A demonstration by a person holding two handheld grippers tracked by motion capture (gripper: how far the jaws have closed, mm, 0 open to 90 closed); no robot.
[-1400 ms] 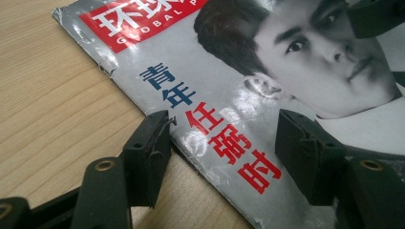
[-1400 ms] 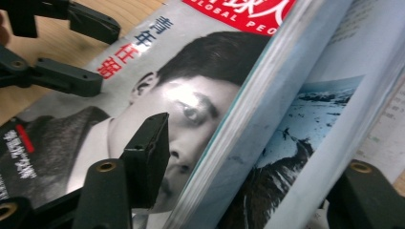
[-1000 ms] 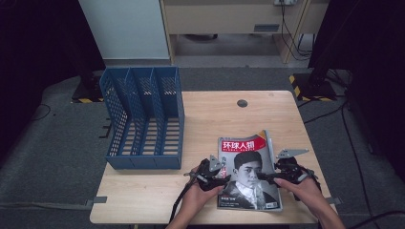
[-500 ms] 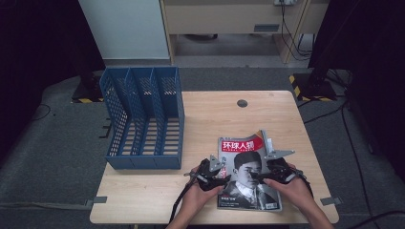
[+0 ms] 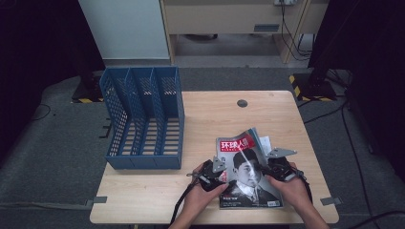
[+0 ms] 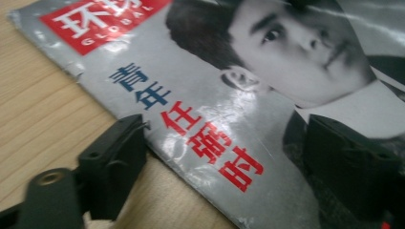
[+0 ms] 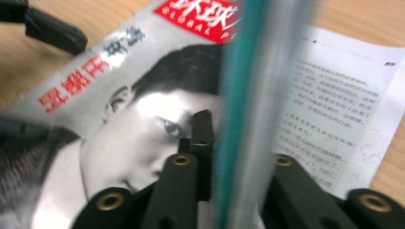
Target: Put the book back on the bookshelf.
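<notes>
A magazine (image 5: 246,167) with a red title box and a black-and-white portrait lies on the wooden table (image 5: 210,119), near its front right. My left gripper (image 5: 212,172) is at the magazine's left edge. In the left gripper view its jaws stand wide open (image 6: 234,176), one on the wood and one over the cover (image 6: 205,95). My right gripper (image 5: 279,167) is at the right edge. In the right gripper view it (image 7: 234,157) is shut on the raised edge of the cover (image 7: 119,95), which rises blurred between the jaws. A white text page (image 7: 334,95) lies open beyond.
A blue three-slot file rack (image 5: 143,119) lies on the table's left part, slots open towards the top. A dark round grommet (image 5: 242,103) sits near the far edge. Bare wood stretches between the rack and the magazine.
My right gripper has moved a little left and inward, and the magazine's right edge has lifted, baring the white page. The left gripper has barely shifted.
</notes>
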